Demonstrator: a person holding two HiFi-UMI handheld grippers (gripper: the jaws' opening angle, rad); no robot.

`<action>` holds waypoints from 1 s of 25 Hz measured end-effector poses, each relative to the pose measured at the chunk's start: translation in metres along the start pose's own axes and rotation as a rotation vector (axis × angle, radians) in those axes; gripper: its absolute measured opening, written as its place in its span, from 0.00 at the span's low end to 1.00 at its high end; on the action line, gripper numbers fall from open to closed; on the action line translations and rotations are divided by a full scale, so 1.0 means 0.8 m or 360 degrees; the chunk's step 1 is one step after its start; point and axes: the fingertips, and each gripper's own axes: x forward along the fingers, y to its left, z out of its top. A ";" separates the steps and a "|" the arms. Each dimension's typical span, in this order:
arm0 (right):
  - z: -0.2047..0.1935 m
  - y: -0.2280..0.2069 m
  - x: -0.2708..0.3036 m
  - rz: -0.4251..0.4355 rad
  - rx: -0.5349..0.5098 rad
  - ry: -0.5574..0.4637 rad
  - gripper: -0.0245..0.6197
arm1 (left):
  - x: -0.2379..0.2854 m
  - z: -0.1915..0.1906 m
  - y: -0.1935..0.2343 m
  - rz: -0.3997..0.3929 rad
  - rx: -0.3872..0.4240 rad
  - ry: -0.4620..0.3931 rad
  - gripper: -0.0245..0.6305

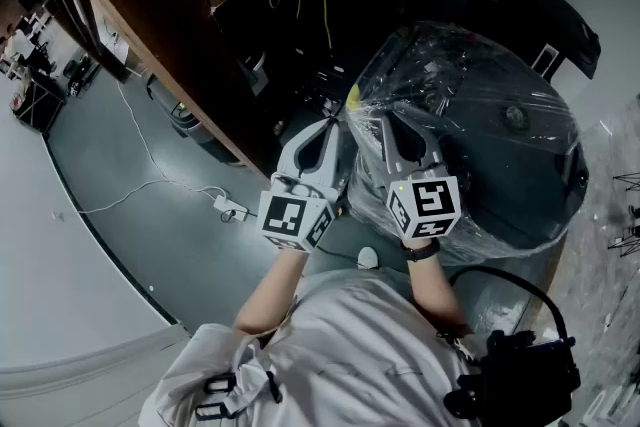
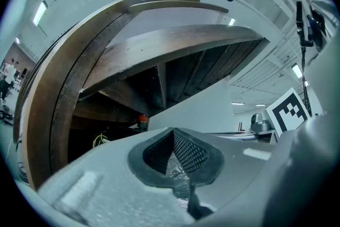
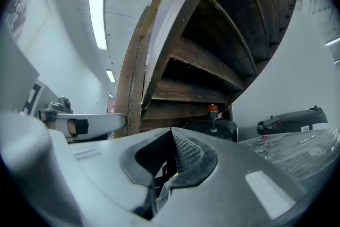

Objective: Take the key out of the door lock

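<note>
1. Beside the wood frame (image 1: 130,5), left gripper (image 1: 335,122): jaws together, pointing away from the person.
2. Just right, right gripper (image 1: 386,122): jaws together, over the wrapped bulk (image 1: 500,155).
3. Key: unseen; place and axis cannot be told.

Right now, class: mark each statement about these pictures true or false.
1. The left gripper and the right gripper are both shut. True.
2. The right gripper holds a key. False: its shut jaws hold nothing.
3. Clear film wraps the dark bundle below the right gripper. True.
4. The white cable lies on a table. False: it lies on the floor.
</note>
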 end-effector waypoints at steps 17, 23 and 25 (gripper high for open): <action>-0.035 -0.067 -0.024 0.0152 0.0116 -0.0029 0.03 | 0.017 -0.054 -0.031 0.0357 0.0013 0.0117 0.04; -0.033 -0.028 -0.016 0.0201 0.0172 -0.0030 0.03 | -0.028 -0.049 -0.007 0.0599 0.0105 0.0203 0.04; -0.028 -0.005 -0.016 0.0245 0.0192 -0.0035 0.03 | -0.052 -0.051 0.000 0.0662 0.0116 0.0265 0.04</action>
